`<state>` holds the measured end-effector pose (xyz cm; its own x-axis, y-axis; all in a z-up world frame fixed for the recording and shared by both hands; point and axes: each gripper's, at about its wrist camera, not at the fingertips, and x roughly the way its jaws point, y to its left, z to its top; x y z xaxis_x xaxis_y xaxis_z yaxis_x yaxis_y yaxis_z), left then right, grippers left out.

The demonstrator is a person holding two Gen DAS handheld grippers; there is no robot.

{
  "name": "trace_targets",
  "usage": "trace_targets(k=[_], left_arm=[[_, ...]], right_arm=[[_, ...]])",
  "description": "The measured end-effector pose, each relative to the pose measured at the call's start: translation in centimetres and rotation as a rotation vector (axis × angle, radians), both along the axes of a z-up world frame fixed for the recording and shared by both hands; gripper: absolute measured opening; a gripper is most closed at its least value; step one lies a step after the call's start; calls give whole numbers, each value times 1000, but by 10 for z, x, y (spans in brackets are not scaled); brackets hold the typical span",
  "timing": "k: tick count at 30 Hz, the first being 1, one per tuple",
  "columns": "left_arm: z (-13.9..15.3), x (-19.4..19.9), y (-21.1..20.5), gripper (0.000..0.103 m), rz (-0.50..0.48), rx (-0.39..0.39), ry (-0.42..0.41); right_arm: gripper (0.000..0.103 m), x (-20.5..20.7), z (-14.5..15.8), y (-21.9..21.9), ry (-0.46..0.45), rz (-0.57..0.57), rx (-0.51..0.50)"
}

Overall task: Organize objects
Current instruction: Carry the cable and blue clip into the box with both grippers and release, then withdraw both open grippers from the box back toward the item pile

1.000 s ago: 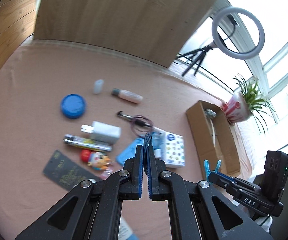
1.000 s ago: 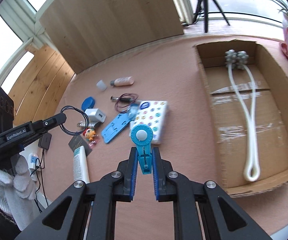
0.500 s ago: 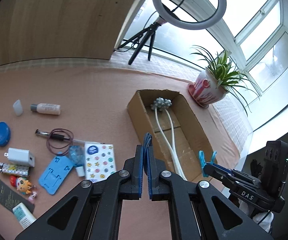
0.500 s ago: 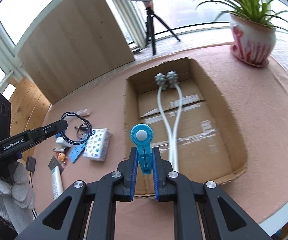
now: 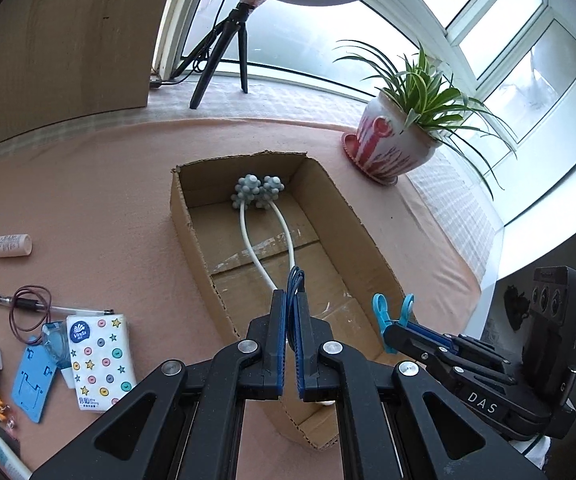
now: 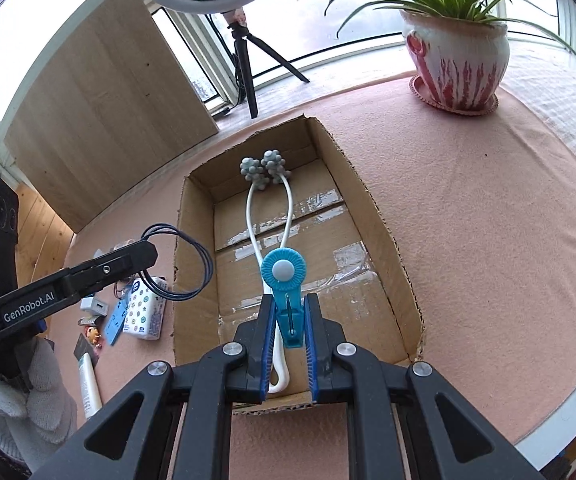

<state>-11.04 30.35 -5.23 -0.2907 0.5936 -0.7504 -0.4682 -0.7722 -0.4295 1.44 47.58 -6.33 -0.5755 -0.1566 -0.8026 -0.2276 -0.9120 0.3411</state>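
Note:
A brown cardboard box [image 5: 192, 236] [image 6: 391, 240] lies open on the pink cloth, with a white two-armed massager [image 5: 260, 208] [image 6: 266, 184] inside. My left gripper [image 5: 291, 296] [image 6: 144, 252] is shut on a thin dark blue loop [image 5: 295, 278] [image 6: 192, 264] and hovers over the box's near left part. My right gripper [image 6: 289, 312] [image 5: 391, 320] is shut on a turquoise clip [image 6: 286, 280] [image 5: 391, 312] with a round flower head, held above the box's near end.
Left of the box lie a tissue pack [image 5: 100, 364], a blue phone stand [image 5: 32, 376], a small bottle [image 5: 8, 245], a pen with a purple loop [image 5: 28, 306] and other small items. A potted plant [image 6: 457, 64] and a ring light tripod [image 6: 248, 64] stand behind the box.
Both grippers have swung from the scattered items on the left toward the box and come closer to it, each still holding its object.

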Motion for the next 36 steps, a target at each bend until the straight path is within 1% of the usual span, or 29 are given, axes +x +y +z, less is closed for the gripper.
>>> trace_targets(k=[4,6,7,8,10,17,24,33,36], left_arm=[[-1,-1,10,3,-12,-13,7],[0,-2,11,7,-16,-15,4],[0,-2,8,20,-14,-16,2],[2,-2,7,32,-10,-12,9],[6,-1,2,39,3,-15,28],[8,-2,-20,39,39,-14,17],[-2,1,-56,39,82,-33,-3],[-12,-3,-130,41,206,-66,-23],[-14,-6,-162,46,262,-73,-29]], right_arm=[[13,-3,-3,0,-5,4,2],[14,-5,-3,-2,-6,18,6],[22,-5,-4,-3,-10,22,6],[35,-5,-4,-2,-15,14,10],[43,-2,-5,-1,-11,-9,14],[43,-2,-5,-3,-16,-21,-6],[43,-4,2,-18,1,-14,-8],[43,-13,9,-54,37,41,-12],[43,-17,13,-70,57,67,0]])
